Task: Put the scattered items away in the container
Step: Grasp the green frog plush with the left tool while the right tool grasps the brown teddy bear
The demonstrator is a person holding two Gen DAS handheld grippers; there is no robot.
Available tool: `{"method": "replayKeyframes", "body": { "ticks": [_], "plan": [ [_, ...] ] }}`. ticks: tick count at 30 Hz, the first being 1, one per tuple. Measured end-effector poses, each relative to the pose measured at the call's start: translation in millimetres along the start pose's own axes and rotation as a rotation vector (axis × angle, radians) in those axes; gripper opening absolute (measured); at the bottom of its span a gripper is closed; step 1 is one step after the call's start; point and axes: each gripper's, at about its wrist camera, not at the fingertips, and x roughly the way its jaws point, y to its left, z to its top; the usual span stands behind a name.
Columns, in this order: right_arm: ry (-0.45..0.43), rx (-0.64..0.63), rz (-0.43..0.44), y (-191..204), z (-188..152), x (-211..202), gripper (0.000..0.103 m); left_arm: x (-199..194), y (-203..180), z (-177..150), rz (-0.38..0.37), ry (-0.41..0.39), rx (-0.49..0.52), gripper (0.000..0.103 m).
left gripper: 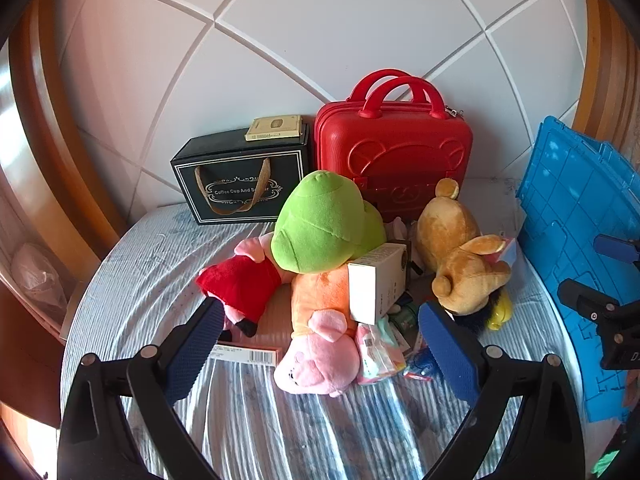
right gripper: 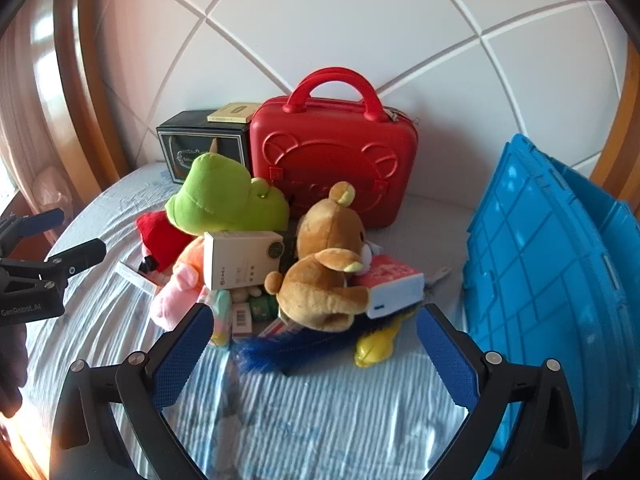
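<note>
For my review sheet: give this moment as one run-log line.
phase: approach | left gripper: open, empty | right gripper: open, empty | toy pile: on bed, untouched | blue crate: right of pile

White padded headboard with crossing seams, wooden frame around it, pale blue striped bedsheet, warm daylight from left

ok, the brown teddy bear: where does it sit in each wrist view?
Left wrist: brown teddy bear is right of centre, lying between the green plush and the blue crate.
Right wrist: brown teddy bear is at the centre, just above the gap between the open fingers, on top of a blue brush.
Shared landmark: the red case stands upright right behind the bear in both.
</note>
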Motion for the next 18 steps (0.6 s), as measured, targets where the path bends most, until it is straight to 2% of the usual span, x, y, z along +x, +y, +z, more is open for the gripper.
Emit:
{"method": "replayKeyframes", "body": {
  "ticks": [5, 10, 15, 18],
  "plan": [
    [0.045, 0.008, -0.007, -6.6, 9.0, 62.7, 0.103, 48.1, 1.9, 17.1, -0.001, -0.004, 0.033, 0.099],
    [0.061, -0.008, -0.043, -12.0, 25.2, 106.2, 0.103, 95.9, -1.2, 36.5, -0.004, 0.007, 0.082, 0.099],
    [0.101, -0.002, -0.055, -18.4, 35.6, 143.2, 0.103, 136.0, 3.0, 53.2, -0.042, 0.047, 0.066, 0.099],
    [0.121, -0.021, -0.064, -17.6, 39.6, 160.3, 0.103, 159.0, 1.8, 56.6, -0.064, 0.087, 0.093, 0.099]
  ]
}}
